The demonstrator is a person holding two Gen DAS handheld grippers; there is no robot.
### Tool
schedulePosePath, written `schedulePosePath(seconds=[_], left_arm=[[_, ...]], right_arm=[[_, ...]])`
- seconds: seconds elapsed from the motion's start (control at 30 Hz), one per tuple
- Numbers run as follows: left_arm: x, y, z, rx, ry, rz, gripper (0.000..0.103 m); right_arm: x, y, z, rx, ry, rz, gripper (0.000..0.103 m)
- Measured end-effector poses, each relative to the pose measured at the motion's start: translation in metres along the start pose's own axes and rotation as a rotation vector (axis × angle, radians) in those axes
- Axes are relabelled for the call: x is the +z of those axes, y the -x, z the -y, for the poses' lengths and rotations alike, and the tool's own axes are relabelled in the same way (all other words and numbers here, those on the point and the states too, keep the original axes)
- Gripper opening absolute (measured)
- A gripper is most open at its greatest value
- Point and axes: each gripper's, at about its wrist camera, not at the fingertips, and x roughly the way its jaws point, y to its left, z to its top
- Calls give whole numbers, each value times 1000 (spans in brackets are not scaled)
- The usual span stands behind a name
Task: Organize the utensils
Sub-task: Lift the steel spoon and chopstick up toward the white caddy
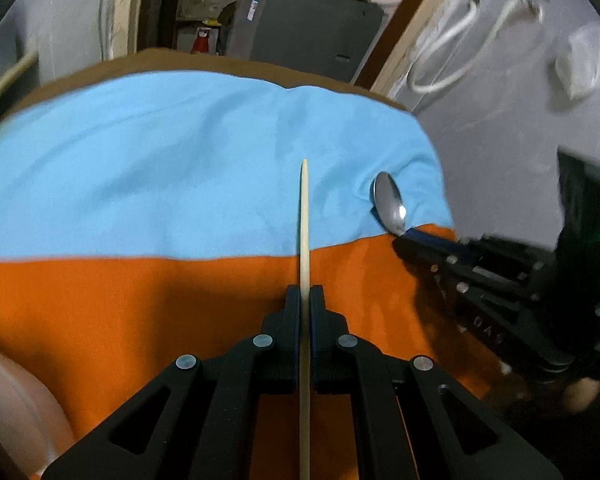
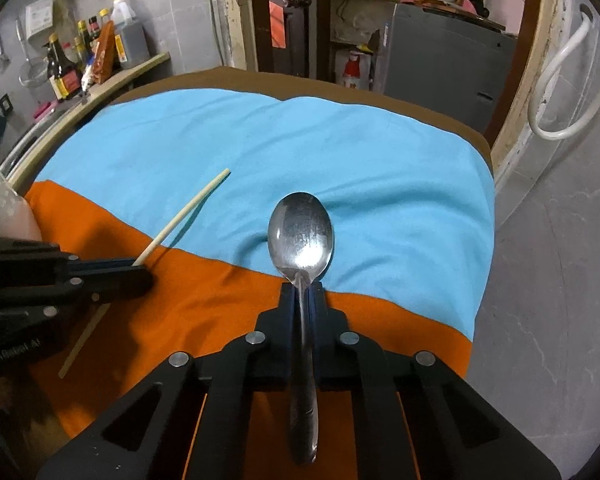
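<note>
A pale wooden chopstick [image 1: 304,216] runs straight ahead between the fingers of my left gripper [image 1: 305,294], which is shut on it; its tip reaches over the blue cloth [image 1: 160,168]. My right gripper [image 2: 302,290] is shut on the neck of a metal spoon [image 2: 301,232], bowl forward over the blue cloth [image 2: 380,168], handle running back between the jaws. In the left wrist view the spoon [image 1: 389,200] and right gripper [image 1: 404,242] are at the right. In the right wrist view the chopstick [image 2: 188,210] and left gripper [image 2: 142,272] are at the left.
An orange cloth [image 2: 220,312] covers the near part of the brown table [image 2: 236,80]. A pinkish container [image 1: 4,400] stands at the near left. A shelf of bottles [image 2: 80,60] lies far left. The table drops to grey floor [image 2: 548,280] on the right.
</note>
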Motion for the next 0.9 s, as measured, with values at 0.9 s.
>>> schedulePosePath(seconds=[0.9], left_arm=[[-61, 131, 24, -45, -41, 527, 2]], right_arm=[[-37, 117, -47, 150, -81, 547, 4]])
